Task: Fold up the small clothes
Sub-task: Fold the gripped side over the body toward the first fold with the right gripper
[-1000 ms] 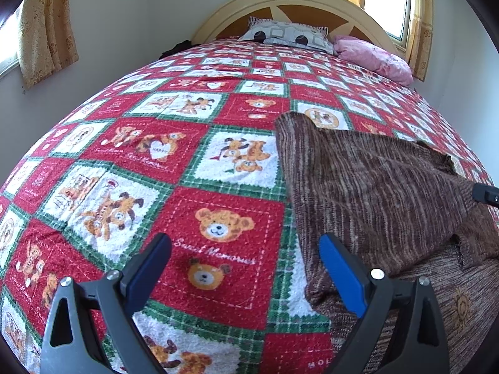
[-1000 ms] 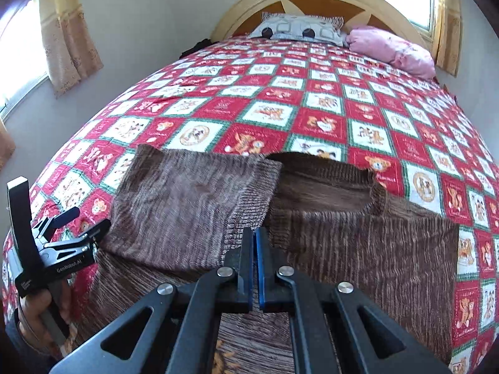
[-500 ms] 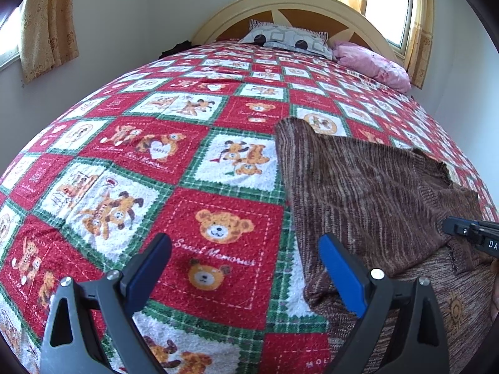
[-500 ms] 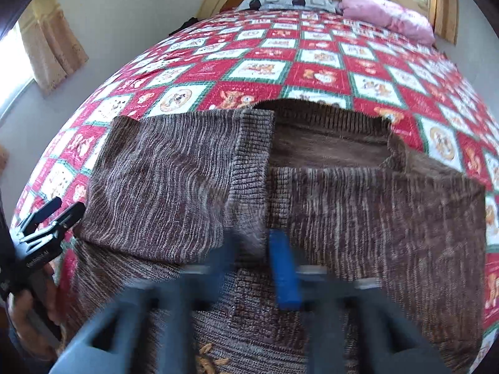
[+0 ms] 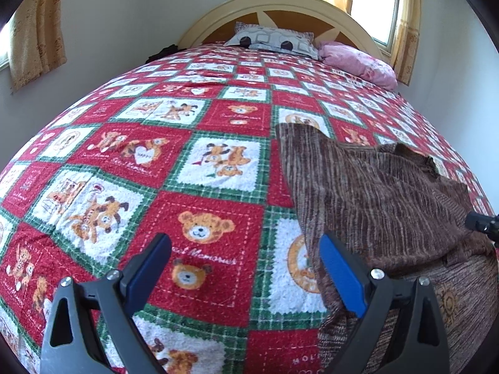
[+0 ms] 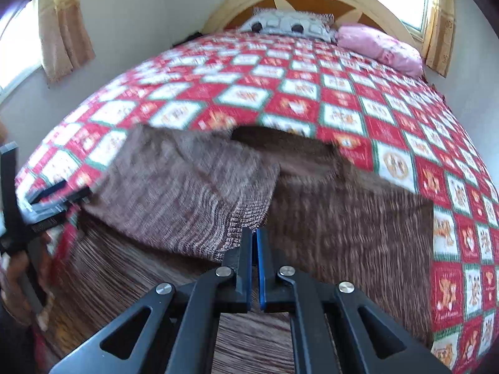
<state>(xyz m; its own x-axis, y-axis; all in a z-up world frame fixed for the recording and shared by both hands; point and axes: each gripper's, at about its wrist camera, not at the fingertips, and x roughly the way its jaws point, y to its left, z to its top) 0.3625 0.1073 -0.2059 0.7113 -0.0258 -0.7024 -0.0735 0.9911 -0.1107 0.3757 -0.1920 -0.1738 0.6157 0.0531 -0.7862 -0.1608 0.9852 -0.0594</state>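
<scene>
A brown knit sweater (image 6: 343,218) lies flat on the bed, its left side folded over as a flap (image 6: 187,187) with a ribbed hem (image 6: 249,205). My right gripper (image 6: 254,233) is shut, its tips at the lower corner of that hem; no cloth shows between the pads. My left gripper (image 5: 244,243) stands open above the quilt, just left of the sweater (image 5: 374,193), with nothing between its fingers. It also appears at the left edge of the right wrist view, where the left gripper (image 6: 59,193) is held by a hand (image 6: 18,268). The right gripper's tip (image 5: 482,224) pokes in at the right.
The bed is covered by a red, green and white teddy-bear quilt (image 5: 202,162). A patterned pillow (image 5: 274,39) and a pink pillow (image 5: 358,62) lie at the arched headboard (image 5: 312,3). Walls and curtained windows close in on both sides.
My right gripper's jaws parted slightly half a second ago and are together again; it has shifted over the sweater, blurring its view. The left gripper has stayed put.
</scene>
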